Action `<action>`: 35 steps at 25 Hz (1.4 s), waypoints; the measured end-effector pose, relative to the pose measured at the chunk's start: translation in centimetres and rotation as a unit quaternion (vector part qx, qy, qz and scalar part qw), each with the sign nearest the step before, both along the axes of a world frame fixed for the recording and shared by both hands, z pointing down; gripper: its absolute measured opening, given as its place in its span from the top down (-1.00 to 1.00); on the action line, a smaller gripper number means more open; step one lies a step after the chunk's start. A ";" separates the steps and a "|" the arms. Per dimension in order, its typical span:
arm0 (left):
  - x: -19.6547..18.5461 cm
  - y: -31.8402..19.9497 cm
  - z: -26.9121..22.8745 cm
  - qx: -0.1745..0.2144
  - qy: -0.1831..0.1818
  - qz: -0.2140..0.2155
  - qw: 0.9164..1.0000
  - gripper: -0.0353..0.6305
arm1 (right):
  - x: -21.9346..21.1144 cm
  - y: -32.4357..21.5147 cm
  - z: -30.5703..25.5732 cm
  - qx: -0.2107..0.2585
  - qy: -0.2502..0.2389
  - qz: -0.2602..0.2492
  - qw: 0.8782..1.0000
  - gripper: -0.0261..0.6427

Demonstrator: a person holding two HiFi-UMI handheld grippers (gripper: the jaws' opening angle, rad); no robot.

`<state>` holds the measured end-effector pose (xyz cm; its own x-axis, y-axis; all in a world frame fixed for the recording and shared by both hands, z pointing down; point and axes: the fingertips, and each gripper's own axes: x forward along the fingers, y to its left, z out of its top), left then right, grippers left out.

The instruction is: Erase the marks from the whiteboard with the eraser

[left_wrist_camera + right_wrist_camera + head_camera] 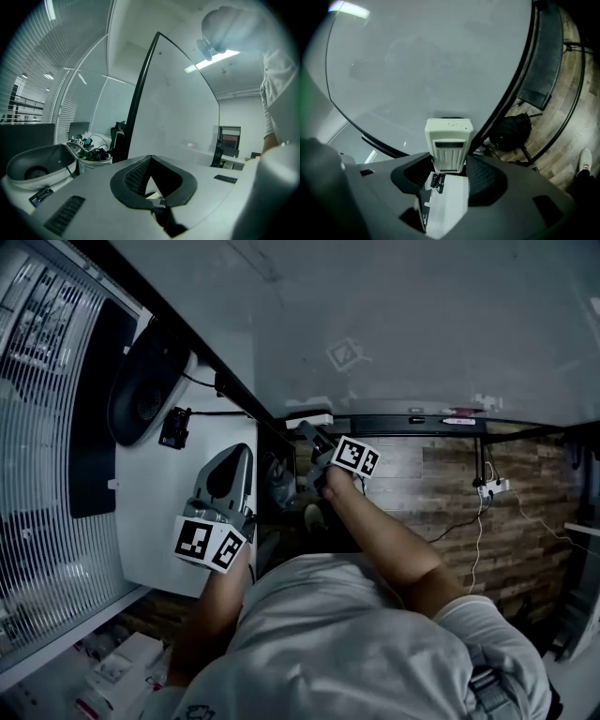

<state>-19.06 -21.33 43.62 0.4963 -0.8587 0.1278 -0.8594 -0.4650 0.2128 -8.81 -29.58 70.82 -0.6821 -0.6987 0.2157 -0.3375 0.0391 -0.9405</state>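
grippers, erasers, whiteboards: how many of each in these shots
grippers: 2 (left gripper, right gripper)
eraser: 1
whiteboard: 1
total: 4

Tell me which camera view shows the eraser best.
The right gripper view: the eraser sits at centre, white, clamped by the right gripper between its jaws, its end toward the whiteboard. In the head view it is too small to tell apart at that gripper's tip. The left gripper view does not show it.
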 end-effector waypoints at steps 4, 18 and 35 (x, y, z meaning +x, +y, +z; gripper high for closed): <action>-0.1 0.1 0.0 -0.001 0.000 -0.005 1.000 0.88 | 0.1 0.0 1.0 -0.009 -0.001 -0.004 1.000 0.22; 0.8 0.3 -1.9 0.026 0.012 0.008 1.000 0.88 | -1.3 0.3 -10.4 0.041 -0.080 -0.006 0.996 0.22; 1.2 -0.2 -9.0 0.111 0.044 0.040 0.992 0.88 | 0.0 -0.1 -24.1 0.161 -0.089 0.010 0.983 0.22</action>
<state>-17.86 -21.51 34.66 0.5643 -0.8187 -0.1061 -0.8010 -0.5741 0.1699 -8.81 -29.63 46.73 -0.6740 -0.7253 -0.1404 -0.1719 0.3387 -0.9250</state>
